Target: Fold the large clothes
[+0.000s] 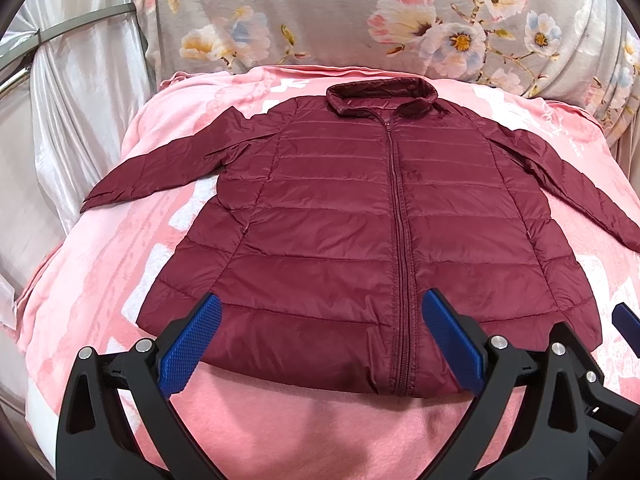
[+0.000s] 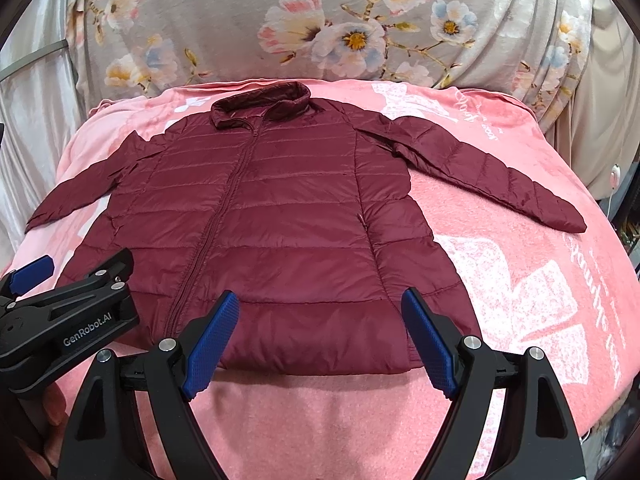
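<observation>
A dark red quilted jacket [image 1: 340, 216] lies flat and zipped, front up, on a pink blanket [image 1: 320, 432], collar far, both sleeves spread outward. It also shows in the right wrist view [image 2: 280, 216]. My left gripper [image 1: 322, 340] is open and empty, hovering over the hem left of the zip. My right gripper [image 2: 320, 336] is open and empty, over the hem's right part. The left gripper's body [image 2: 64, 320] shows at the left of the right wrist view.
The pink blanket [image 2: 520, 280] with white print covers a raised surface. A grey floral cloth [image 1: 360, 16] hangs behind it. Shiny silver drapery [image 1: 80, 100] is at the far left. A white cable [image 2: 612, 184] hangs at the right edge.
</observation>
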Action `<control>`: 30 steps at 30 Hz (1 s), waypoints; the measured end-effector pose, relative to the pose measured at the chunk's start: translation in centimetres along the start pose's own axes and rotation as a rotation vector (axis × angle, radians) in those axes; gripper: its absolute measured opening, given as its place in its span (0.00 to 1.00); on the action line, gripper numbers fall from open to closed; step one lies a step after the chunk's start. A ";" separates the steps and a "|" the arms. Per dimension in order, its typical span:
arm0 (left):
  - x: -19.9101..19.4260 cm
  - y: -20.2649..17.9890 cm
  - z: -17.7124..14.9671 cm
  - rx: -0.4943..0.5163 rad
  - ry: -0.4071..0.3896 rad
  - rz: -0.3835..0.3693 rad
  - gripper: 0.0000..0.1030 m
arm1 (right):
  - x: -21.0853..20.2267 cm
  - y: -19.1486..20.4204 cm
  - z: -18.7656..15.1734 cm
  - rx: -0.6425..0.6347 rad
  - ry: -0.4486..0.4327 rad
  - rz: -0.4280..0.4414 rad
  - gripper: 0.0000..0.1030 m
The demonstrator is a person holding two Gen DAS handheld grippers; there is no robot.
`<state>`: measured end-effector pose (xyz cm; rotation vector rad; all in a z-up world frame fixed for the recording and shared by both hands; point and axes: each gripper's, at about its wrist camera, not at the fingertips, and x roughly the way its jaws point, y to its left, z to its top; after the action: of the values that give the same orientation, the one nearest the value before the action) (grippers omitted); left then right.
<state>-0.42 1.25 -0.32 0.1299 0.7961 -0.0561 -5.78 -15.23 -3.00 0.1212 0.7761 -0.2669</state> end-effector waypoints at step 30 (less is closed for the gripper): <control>-0.1 0.2 -0.2 -0.003 0.002 0.005 0.95 | -0.1 0.1 -0.2 -0.001 0.000 0.002 0.78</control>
<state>-0.62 1.47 -0.34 0.1288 0.7975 -0.0504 -5.94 -15.03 -3.02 0.1210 0.7760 -0.2643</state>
